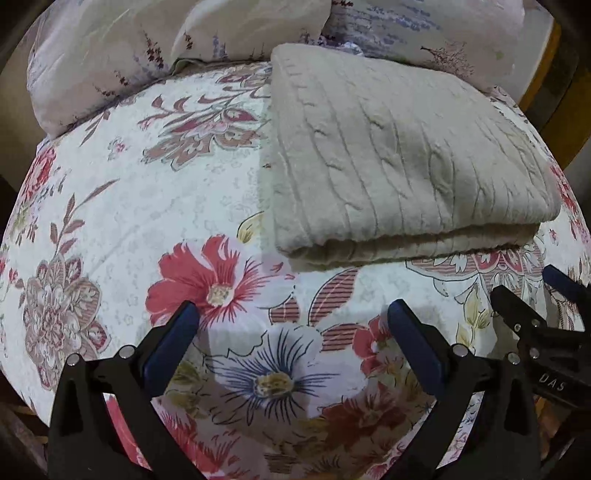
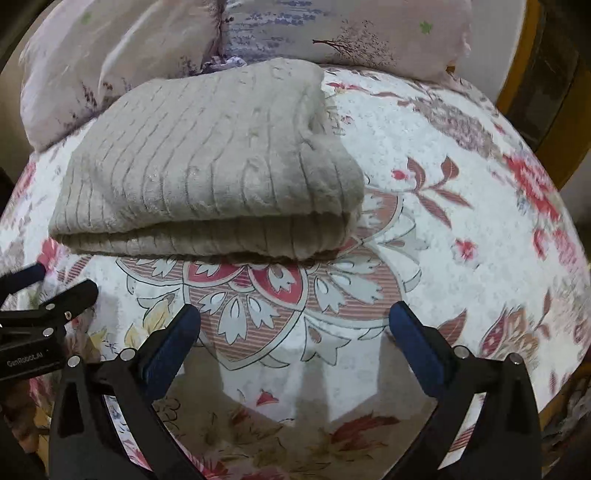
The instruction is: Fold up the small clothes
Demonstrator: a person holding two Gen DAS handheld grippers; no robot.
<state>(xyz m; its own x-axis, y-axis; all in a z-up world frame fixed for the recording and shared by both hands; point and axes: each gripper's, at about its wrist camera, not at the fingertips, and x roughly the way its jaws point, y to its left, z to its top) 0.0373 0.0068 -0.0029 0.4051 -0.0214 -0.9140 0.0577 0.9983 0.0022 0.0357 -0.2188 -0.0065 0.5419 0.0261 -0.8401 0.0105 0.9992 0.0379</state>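
Note:
A beige cable-knit garment point(image 1: 399, 162) lies folded in layers on a floral bedspread point(image 1: 147, 206). It also shows in the right wrist view point(image 2: 207, 173), folded, with its thick edge toward me. My left gripper point(image 1: 293, 314) is open and empty, just in front of the garment's near edge. My right gripper point(image 2: 294, 315) is open and empty, also a little short of the near edge. The right gripper shows at the right edge of the left wrist view point(image 1: 532, 295). The left gripper shows at the left edge of the right wrist view point(image 2: 59, 284).
Pale floral pillows point(image 1: 122, 55) lie behind the garment, also in the right wrist view point(image 2: 332, 33). A yellow wooden frame point(image 2: 517, 59) stands at the far right. The bedspread point(image 2: 461, 221) spreads out to the right of the garment.

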